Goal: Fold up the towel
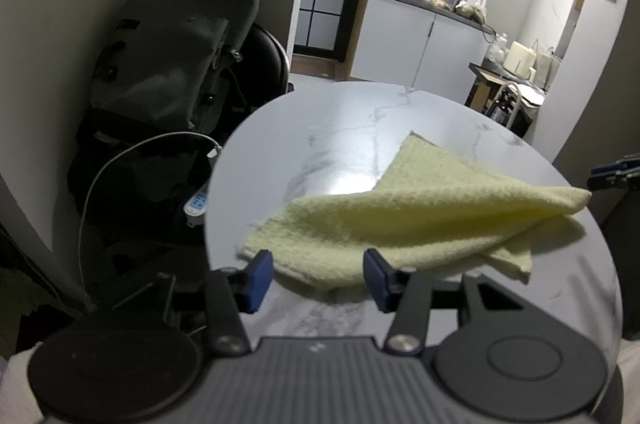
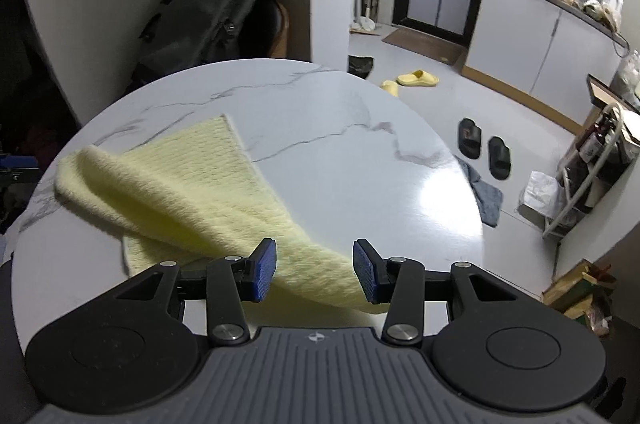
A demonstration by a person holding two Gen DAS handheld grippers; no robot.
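A pale yellow towel (image 1: 404, 220) lies folded over on the round white marble table (image 1: 340, 128). Its upper layer bulges loosely and one corner points to the far side. My left gripper (image 1: 318, 274) is open at the towel's near edge, with cloth showing between the blue pads (image 1: 258, 280), which do not press on it. In the right wrist view the same towel (image 2: 192, 192) runs from the left rim toward my right gripper (image 2: 314, 270). That gripper is open too, the towel's near edge lying under and between its pads untouched. The other gripper (image 1: 614, 174) shows at the right edge.
A dark backpack (image 1: 176, 64) rests on a chair beyond the table's left rim, with a white cable and a power strip (image 1: 196, 204). Slippers (image 2: 484, 148), a grey cloth (image 2: 486, 198) and a rack (image 2: 592, 160) are on the floor at right. Kitchen cabinets (image 2: 540, 52) stand behind.
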